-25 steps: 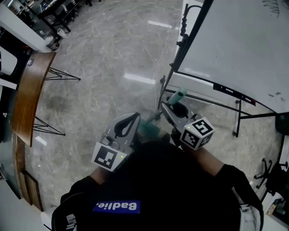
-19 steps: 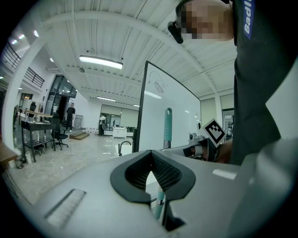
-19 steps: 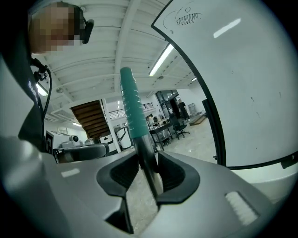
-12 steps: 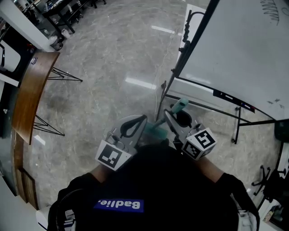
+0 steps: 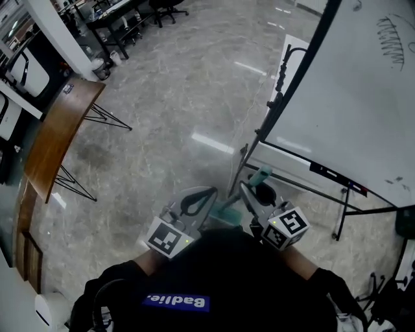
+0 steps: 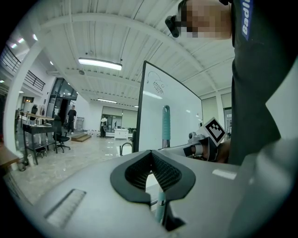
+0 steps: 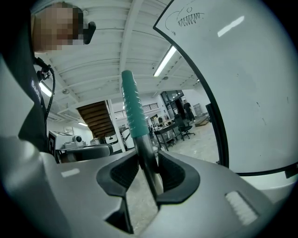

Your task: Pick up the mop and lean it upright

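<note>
The mop's pole stands nearly upright beside the whiteboard stand, its teal grip (image 5: 260, 175) at the top. My right gripper (image 5: 245, 189) is shut on the grey pole (image 7: 145, 153) just below the teal grip (image 7: 132, 107). My left gripper (image 5: 209, 193) sits close to the left of it, jaws shut with nothing between the pads. In the left gripper view my left gripper (image 6: 151, 153) points level and the mop grip (image 6: 165, 125) rises beyond it, in front of the whiteboard. A teal lower part of the mop (image 5: 225, 211) shows between the two grippers.
A large whiteboard (image 5: 350, 117) on a black wheeled stand (image 5: 343, 194) fills the right side. A wooden table (image 5: 58, 139) on wire legs stands at the left. Desks and office chairs (image 5: 123, 19) stand far back on the polished stone floor (image 5: 168, 97).
Both grippers and the mop keep their places. Only the head view has shifted, showing more of the floor ahead and of the whiteboard.
</note>
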Available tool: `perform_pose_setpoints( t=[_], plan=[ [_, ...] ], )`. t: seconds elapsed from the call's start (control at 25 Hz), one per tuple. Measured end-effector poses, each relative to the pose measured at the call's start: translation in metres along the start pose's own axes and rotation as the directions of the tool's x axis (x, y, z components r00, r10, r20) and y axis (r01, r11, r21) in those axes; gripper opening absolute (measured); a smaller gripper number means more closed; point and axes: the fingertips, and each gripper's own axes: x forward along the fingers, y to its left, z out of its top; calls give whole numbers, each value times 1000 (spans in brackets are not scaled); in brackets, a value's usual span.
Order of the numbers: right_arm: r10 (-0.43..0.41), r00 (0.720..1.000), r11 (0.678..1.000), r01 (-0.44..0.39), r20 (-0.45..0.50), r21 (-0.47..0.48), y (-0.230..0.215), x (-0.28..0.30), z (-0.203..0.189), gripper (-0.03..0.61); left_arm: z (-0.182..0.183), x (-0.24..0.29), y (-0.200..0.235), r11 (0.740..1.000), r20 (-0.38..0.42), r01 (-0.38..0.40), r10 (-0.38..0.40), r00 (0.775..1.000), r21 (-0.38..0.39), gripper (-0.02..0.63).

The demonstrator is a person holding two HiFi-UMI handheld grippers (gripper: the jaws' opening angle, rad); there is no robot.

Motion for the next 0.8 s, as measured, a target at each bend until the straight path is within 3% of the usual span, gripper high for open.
perform_pose_setpoints(
  t=[0.2,0.4,0.52,0.8],
  plan=[
    [104,994,994,-105,-23,-8,11,20,3,132,5,-13,18,993,2,-117,117,993,-6,20],
    [199,976,979,-202,-82,-29,28,56,1,130,5,-40,46,971,1,-237,237,971,-11,20],
    [204,974,977,-209,-100,-42,42,82,-2,130,-8,-62,73,961,-4,-275,275,961,-16,20],
    [205,971,972,-217,-125,-92,89,158,-4,127,2,-129,148,953,48,-302,304,952,-29,20]
  ],
)
